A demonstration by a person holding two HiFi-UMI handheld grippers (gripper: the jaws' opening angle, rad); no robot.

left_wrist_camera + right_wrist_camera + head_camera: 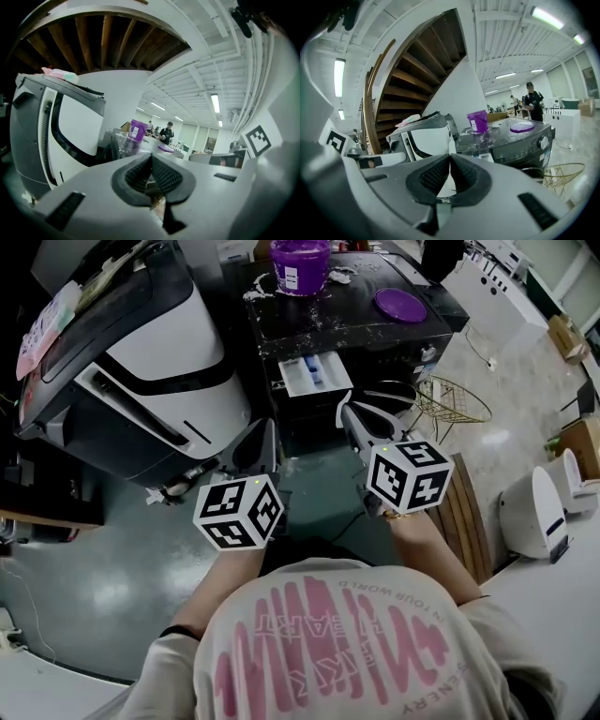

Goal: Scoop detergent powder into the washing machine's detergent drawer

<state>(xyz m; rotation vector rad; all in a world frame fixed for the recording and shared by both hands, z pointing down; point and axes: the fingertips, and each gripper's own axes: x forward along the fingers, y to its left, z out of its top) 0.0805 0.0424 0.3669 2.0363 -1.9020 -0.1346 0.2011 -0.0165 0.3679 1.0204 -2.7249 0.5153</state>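
On the near side of the open white plastic detergent drawer [314,374], the left gripper [265,427] and right gripper [347,411] hover clenched, empty.

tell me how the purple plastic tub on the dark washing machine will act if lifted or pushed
The purple plastic tub looks rigid, so it likely keeps its shape when gripped. Its round purple lid lies off beside it, so tipping would probably spill the contents. White powder scattered on the washer top may let it slide.
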